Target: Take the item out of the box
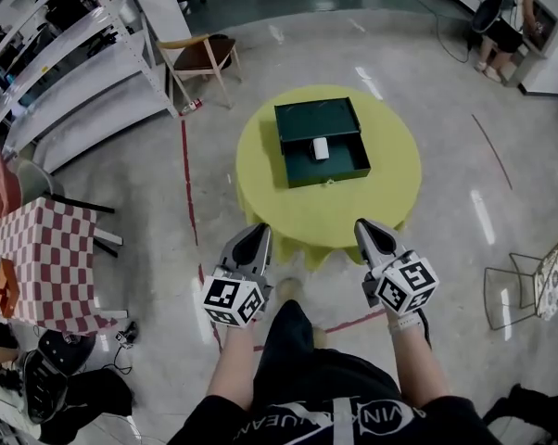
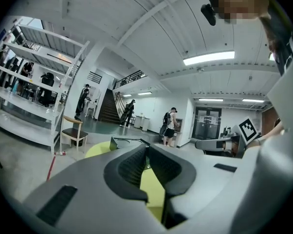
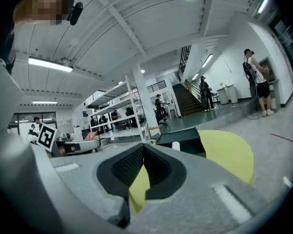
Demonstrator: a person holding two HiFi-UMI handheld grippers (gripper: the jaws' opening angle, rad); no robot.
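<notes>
A dark green open box (image 1: 321,142) sits on a round yellow-green table (image 1: 372,193), its lid lying flat at the far side. A small white item (image 1: 321,149) lies in the box near its front wall. My left gripper (image 1: 259,233) and right gripper (image 1: 365,227) are both shut and empty. They are held side by side at the table's near edge, well short of the box. In the right gripper view, the box (image 3: 183,140) and the white item (image 3: 175,146) show beyond the shut right gripper (image 3: 143,150). The left gripper (image 2: 147,152) points at the box's edge (image 2: 127,141).
A wooden chair (image 1: 203,56) and a white shelving rack (image 1: 66,72) stand beyond the table at the left. A checkered-cloth table (image 1: 43,258) is at the near left, a wire chair (image 1: 529,286) at the right. Red tape (image 1: 188,184) runs along the floor. People stand far off (image 1: 506,21).
</notes>
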